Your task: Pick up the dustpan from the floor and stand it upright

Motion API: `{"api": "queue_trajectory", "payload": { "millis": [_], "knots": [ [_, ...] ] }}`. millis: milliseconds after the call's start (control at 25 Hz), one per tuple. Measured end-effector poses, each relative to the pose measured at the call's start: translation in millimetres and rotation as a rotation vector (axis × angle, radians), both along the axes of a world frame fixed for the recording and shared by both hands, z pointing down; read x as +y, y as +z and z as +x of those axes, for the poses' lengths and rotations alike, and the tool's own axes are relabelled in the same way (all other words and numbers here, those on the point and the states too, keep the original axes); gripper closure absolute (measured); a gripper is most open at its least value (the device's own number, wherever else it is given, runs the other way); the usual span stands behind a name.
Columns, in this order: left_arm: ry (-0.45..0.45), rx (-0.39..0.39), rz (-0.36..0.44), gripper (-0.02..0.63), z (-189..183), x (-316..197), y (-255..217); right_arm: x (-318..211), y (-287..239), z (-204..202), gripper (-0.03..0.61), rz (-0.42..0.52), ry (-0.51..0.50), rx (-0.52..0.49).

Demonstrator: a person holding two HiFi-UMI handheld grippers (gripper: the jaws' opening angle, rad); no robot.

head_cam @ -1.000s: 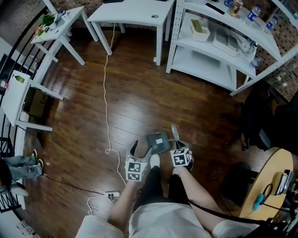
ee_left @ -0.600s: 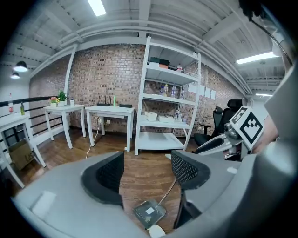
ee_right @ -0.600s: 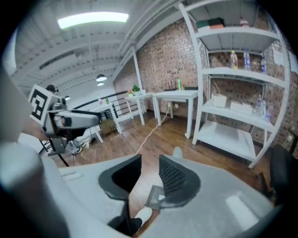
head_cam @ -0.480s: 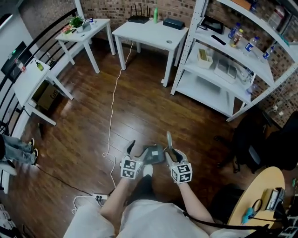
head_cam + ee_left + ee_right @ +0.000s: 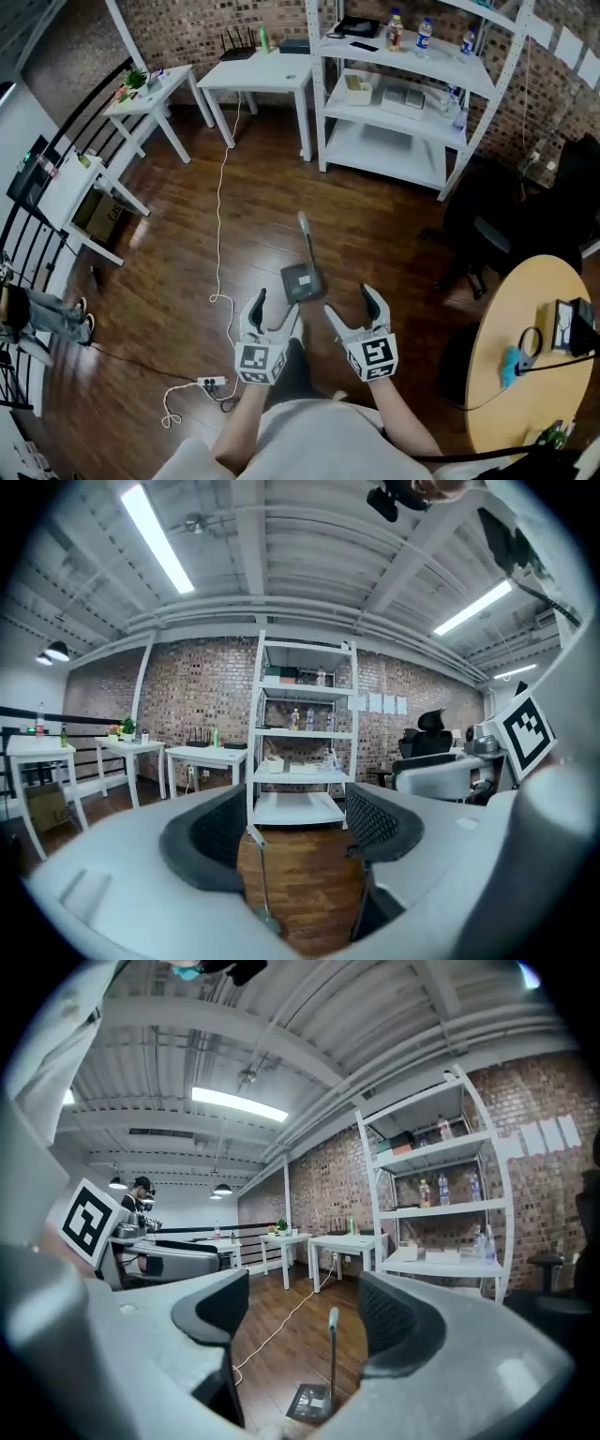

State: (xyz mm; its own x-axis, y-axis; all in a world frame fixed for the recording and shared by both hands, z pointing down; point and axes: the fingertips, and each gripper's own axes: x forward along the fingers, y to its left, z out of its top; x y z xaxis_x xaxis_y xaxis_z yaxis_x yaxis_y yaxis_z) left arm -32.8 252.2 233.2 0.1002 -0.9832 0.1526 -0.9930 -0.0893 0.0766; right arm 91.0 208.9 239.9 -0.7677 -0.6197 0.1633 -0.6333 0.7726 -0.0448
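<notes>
Just ahead of the left tongs (image 5: 277,309) and right tongs (image 5: 349,305), the dustpan (image 5: 301,279) stands upright on the floor (image 5: 375,234), handle up, the task apparently done; left jaws gape empty, right jaws are opening with nothing between them.

I see a dark wooden floor (image 5: 375,234) carrying everything here. The dustpan (image 5: 302,281) stands on it near the middle, pan down and handle upright. To its left a white cable (image 5: 218,225) trails from the far side to a power strip (image 5: 208,383) lying near me. A white shelf unit (image 5: 403,103) and white benches (image 5: 258,70) stand at the far side, with a black chair (image 5: 487,234) on the right.
</notes>
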Motion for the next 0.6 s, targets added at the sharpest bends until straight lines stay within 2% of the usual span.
{"api": "queue_trajectory", "payload": {
  "millis": [80,200,400,600],
  "knots": [
    [0.012,-0.026,0.011,0.275,31.3,30.6,-14.8,27.9,-10.7,25.3,0.233,-0.002,0.009,0.020],
    [0.016,-0.079,0.039,0.275,49.4,60.3,-38.9,51.7,-36.1,45.8,0.233,0.022,0.028,0.020],
    [0.002,-0.086,0.119,0.275,51.6,92.5,-77.6,79.5,-68.2,59.4,0.233,0.077,0.047,-0.010],
    [-0.057,-0.124,0.148,0.268,25.2,125.7,-96.7,105.4,-70.4,63.3,0.235,0.015,0.083,-0.024]
  ]
}}
